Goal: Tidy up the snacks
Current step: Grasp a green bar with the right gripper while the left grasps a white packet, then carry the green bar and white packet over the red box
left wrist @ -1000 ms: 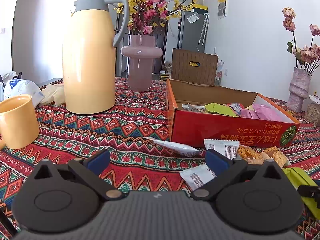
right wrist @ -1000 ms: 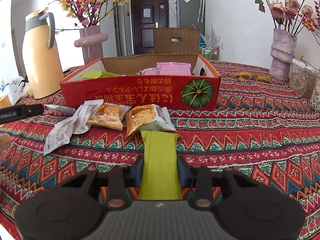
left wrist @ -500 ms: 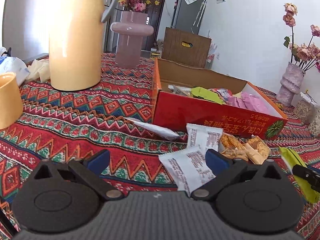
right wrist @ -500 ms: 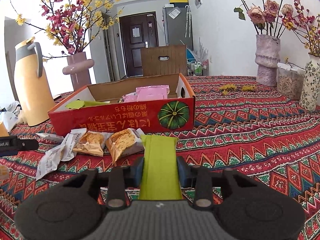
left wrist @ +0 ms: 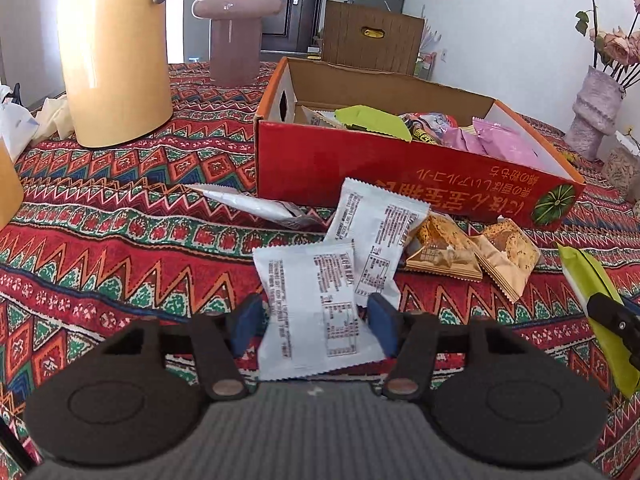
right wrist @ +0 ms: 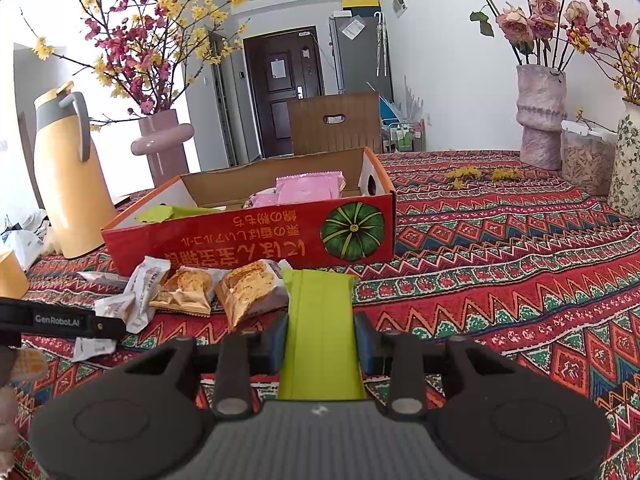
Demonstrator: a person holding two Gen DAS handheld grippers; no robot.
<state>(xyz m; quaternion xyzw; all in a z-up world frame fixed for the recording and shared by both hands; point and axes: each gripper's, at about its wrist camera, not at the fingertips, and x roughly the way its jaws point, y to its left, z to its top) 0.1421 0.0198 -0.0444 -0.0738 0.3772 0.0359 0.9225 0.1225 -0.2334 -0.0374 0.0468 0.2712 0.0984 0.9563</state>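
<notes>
Left wrist view: left gripper [left wrist: 314, 326] closing around a white packet [left wrist: 316, 312]; right wrist view: right gripper [right wrist: 320, 342] pinching a green packet [right wrist: 320, 332].

From the left wrist, the white packet lies between the blue pads [left wrist: 244, 324], its near end over the gripper body, and the jaws are closing on it; whether the pads press it yet I cannot tell. A second white packet [left wrist: 376, 236] overlaps its far corner, two tan biscuit packs [left wrist: 444, 250] lie beside that, and the red box [left wrist: 360, 172] stands just behind, open-topped, with bare cloth [left wrist: 100, 248] to the left up to the flask [left wrist: 114, 52]. From the right wrist, the green packet is clamped flat between the pads [right wrist: 362, 342], its far edge just short of the box wall [right wrist: 248, 242]. Cloth to the right is open as far as the vases [right wrist: 540, 116].
</notes>
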